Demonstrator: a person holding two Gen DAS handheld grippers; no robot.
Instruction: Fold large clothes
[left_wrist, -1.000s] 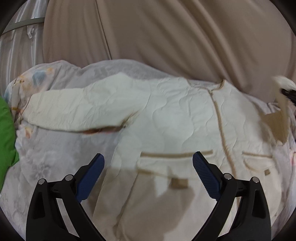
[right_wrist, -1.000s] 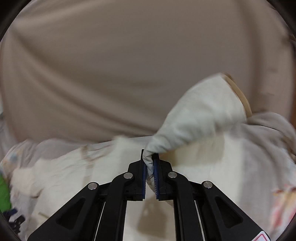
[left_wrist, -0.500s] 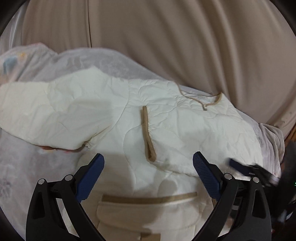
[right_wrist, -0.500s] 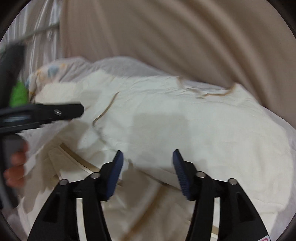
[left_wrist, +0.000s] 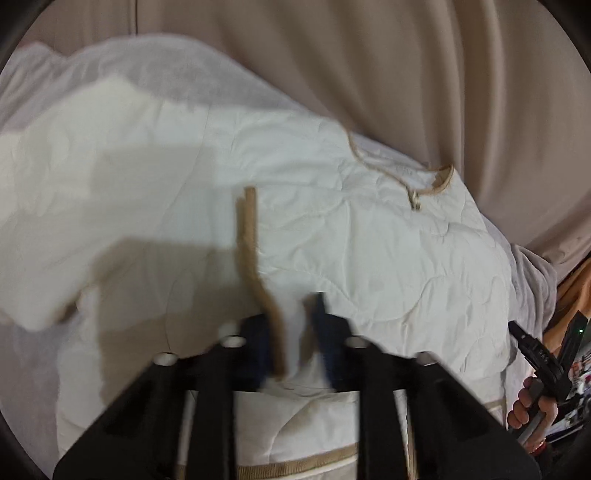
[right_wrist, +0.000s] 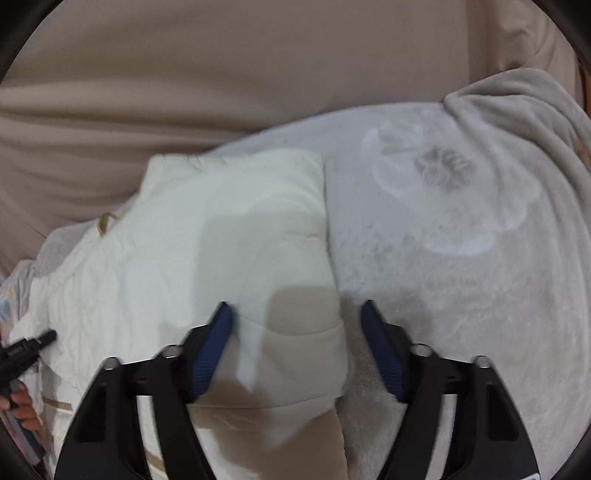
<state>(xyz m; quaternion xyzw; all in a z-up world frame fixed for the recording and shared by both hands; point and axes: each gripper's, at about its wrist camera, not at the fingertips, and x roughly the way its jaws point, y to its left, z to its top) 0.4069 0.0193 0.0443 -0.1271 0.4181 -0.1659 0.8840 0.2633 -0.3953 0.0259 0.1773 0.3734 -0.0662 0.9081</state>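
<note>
Two hand-held grippers: the left (left_wrist: 286, 343) is nearly closed around the jacket (left_wrist: 332, 236) cuff (left_wrist: 258, 266); the right (right_wrist: 297, 350) is held wide open over the sleeve (right_wrist: 258, 258).

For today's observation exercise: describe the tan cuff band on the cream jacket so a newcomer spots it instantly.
Find the cream quilted jacket spread over the grey blanket. On its middle lies a folded sleeve, ending in a tan cuff band between the left tool's fingers. Unlike the curved tan collar trim, it is a straight strip.

Matt quilted cloth jacket (left_wrist: 369, 236) lies on fuzzy blanket (right_wrist: 461, 280).
</note>
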